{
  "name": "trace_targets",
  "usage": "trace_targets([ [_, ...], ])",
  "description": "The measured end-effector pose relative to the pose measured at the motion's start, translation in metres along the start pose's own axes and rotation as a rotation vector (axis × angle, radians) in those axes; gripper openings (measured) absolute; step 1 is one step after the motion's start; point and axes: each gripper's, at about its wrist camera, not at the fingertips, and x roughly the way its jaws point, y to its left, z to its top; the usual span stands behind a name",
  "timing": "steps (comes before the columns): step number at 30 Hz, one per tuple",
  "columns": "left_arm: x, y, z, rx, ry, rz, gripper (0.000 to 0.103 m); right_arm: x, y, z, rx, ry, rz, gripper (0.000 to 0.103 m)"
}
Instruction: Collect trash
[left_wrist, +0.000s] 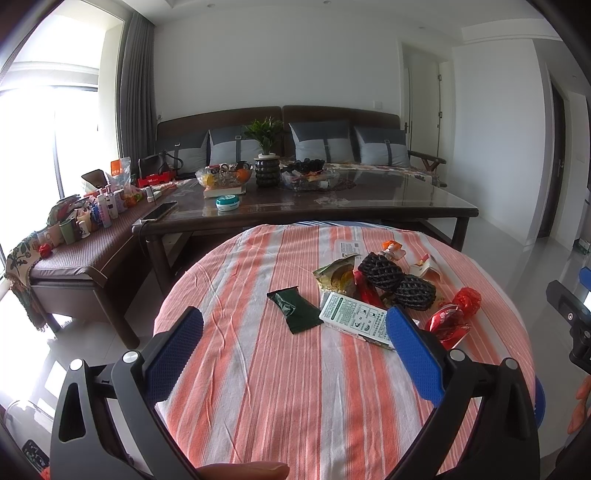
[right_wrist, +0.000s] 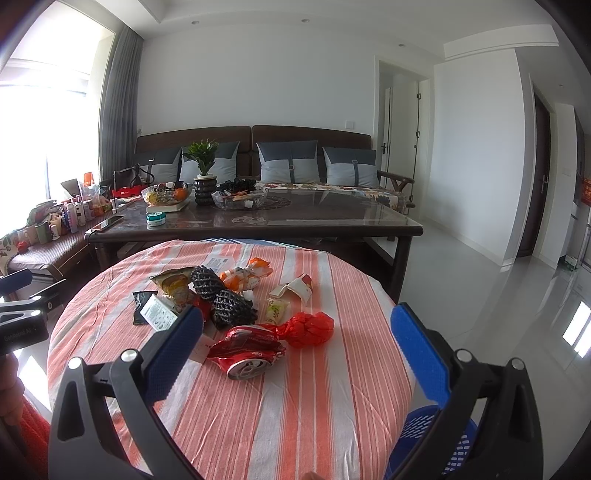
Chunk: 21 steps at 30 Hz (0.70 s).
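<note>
A pile of trash lies on a round table with an orange striped cloth (left_wrist: 280, 369). It holds a dark green wrapper (left_wrist: 294, 309), a white carton (left_wrist: 352, 317), two black mesh balls (left_wrist: 397, 282), a crushed red can (right_wrist: 248, 350), a red bag knot (right_wrist: 308, 328) and snack wrappers (left_wrist: 336, 275). My left gripper (left_wrist: 293, 332) is open and empty, above the table just short of the green wrapper. My right gripper (right_wrist: 297, 332) is open and empty, with the red can between its fingers' line of sight.
A blue plastic basket (right_wrist: 439, 443) stands below the table edge at the right. A dark coffee table (left_wrist: 332, 206) with bowls and a plant stands beyond, then a sofa (right_wrist: 258, 155). A bench with bottles (left_wrist: 92, 218) is at the left.
</note>
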Motion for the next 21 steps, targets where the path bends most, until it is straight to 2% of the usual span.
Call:
trace_targets([
  [21,0.0001,0.0005,-0.0002,-0.002,0.000,-0.001,0.098,0.0001,0.0020,-0.0007,-0.002,0.000,-0.001,0.098],
])
